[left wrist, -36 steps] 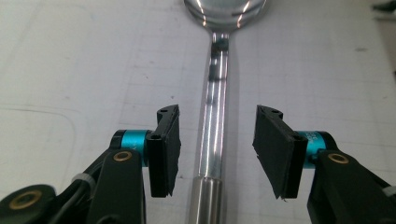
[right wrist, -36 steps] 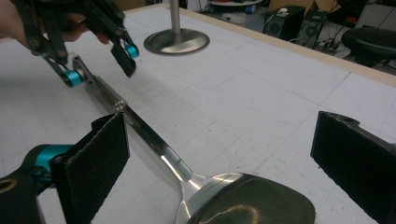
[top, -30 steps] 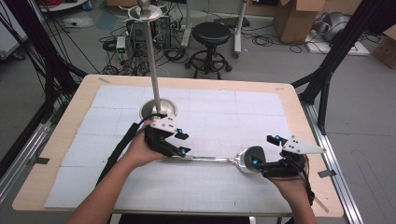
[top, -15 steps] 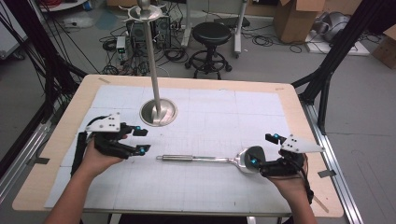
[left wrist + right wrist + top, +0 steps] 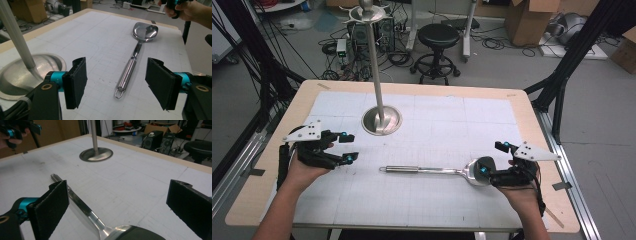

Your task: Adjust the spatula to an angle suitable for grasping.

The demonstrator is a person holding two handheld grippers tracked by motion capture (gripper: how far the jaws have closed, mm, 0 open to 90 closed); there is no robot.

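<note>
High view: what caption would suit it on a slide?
Two hand-held grippers, left and right, open at either end of a steel spatula lying before a metal stand.

No lettering to call anywhere on this table: the white mat [image 5: 437,150] carries a faint grid of lines and no numbers or words. The steel spoon [image 5: 432,171] shows a bare, unmarked handle. The cardboard boxes [image 5: 527,20] behind the table look blank from here, and anything printed on the floor equipment is too small to read.
</note>
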